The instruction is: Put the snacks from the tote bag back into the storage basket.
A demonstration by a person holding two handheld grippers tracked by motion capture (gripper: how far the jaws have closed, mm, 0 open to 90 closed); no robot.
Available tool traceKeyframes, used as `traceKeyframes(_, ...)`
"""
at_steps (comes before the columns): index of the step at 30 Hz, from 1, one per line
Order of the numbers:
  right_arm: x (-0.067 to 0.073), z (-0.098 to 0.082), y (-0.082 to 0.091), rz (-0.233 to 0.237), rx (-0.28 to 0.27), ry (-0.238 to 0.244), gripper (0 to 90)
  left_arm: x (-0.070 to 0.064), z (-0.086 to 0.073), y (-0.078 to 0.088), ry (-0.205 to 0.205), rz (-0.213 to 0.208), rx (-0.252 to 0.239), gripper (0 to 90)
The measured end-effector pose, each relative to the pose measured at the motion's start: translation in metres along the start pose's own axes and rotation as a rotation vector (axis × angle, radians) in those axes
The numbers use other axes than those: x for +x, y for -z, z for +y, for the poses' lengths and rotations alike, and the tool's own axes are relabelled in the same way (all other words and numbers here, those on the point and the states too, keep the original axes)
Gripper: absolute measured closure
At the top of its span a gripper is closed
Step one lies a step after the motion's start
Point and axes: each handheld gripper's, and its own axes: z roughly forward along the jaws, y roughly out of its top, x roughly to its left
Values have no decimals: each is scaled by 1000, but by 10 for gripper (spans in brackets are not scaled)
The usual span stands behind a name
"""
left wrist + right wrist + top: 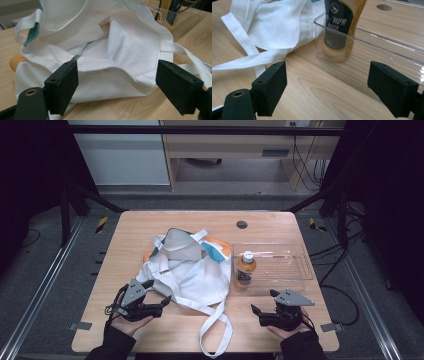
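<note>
A white cloth tote bag (192, 272) with teal and orange trim lies crumpled mid-table, its long straps trailing toward the front edge. My left gripper (159, 296) is open at the bag's left front corner, jaws spread either side of the bag's rim (110, 62). An orange drink bottle (246, 266) with a dark label stands upright in the left end of a clear plastic tray (295, 267). My right gripper (263, 302) is open just in front of the tray, facing the bottle (340, 27); nothing sits between its jaws.
A bag strap (249, 60) lies on the wood left of my right gripper. A round dark grommet (242, 224) sits in the table's far side. Bare wood runs along the front edge (165, 330). Beyond the table stand a cabinet and cables.
</note>
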Motion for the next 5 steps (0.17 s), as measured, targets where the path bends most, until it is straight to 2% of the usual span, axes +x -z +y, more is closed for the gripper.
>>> traceKeyframes(5, 0, 0, 0, 0, -1, 0, 162, 6, -7, 6, 9, 19, 18, 177)
